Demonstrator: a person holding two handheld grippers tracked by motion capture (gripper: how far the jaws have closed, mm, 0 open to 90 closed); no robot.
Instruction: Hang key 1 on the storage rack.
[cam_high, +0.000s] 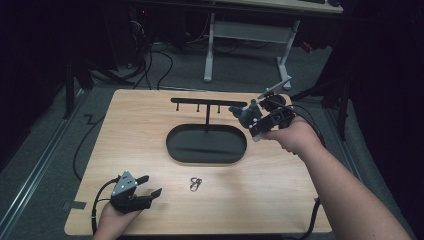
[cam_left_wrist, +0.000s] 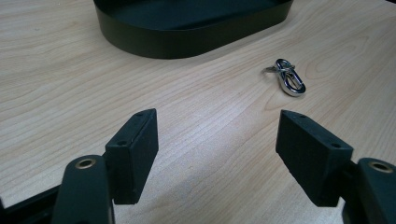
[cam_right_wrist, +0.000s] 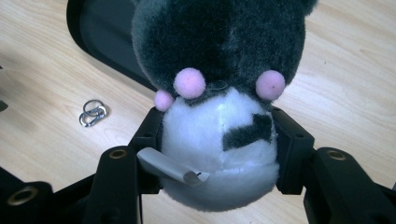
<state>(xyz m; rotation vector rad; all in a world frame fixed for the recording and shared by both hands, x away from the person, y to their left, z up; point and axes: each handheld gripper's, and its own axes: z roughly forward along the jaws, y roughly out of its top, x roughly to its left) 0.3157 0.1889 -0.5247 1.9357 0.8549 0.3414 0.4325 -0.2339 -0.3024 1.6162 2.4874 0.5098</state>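
The left gripper (cam_high: 150, 186) rests low at the near left of the bench (cam_high: 125, 130), held in the left hand (cam_high: 114, 220). Its fingers (cam_left_wrist: 133, 154) stand wide apart with only bare wood between them; they hold nothing.

Just beyond, near the middle of the bench, lies a small metal clasp (cam_high: 195, 184) with a ring, flat on the wood and apart from everything else. In the left gripper view the clasp (cam_left_wrist: 289, 78) sits ahead and to the right of the fingers, short of the tray.

Farther on is a black oval tray (cam_high: 172, 145) with a post rising from its back edge, carrying a crossbar with short pegs (cam_high: 207, 101).

At the far right, the right hand (cam_high: 295, 136) holds the right gripper (cam_high: 250, 120) raised above the bench beside the tray's right end. Its fingers (cam_right_wrist: 292, 149) are closed on a plush toy (cam_right_wrist: 219, 93), pressing the white belly from both sides; the toy has a dark grey head, pink pompoms and a grey tag. In the high view the toy (cam_high: 246, 114) hangs near the crossbar's right end; whether they touch I cannot tell
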